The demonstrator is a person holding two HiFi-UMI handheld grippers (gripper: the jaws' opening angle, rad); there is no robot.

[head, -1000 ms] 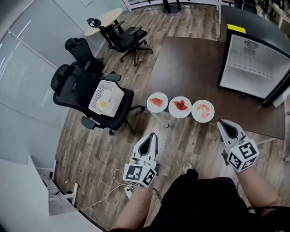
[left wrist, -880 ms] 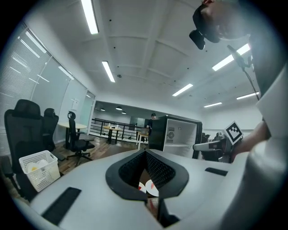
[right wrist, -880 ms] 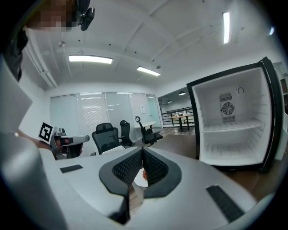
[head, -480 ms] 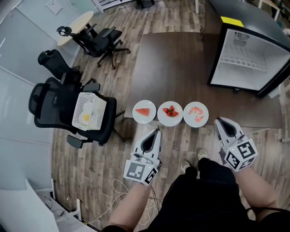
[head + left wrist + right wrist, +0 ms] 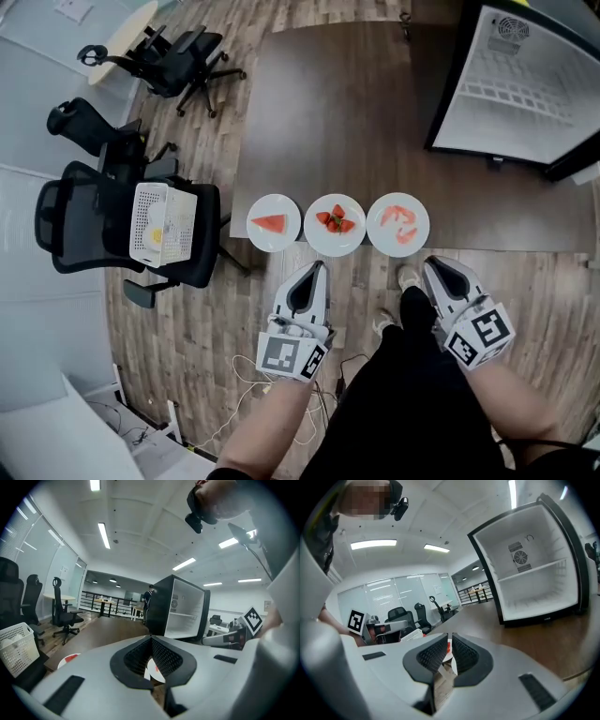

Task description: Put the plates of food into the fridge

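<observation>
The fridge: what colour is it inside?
White inside, black outside; the fridge shows best in the right gripper view.

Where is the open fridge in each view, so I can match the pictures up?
Head view: the fridge is at the top right, its white inside facing the camera.
Left gripper view: the fridge is just right of centre, above the jaws.
Right gripper view: the fridge fills the upper right and looks large.
Shared landmark: the dark table it stands on, also seen at and.
</observation>
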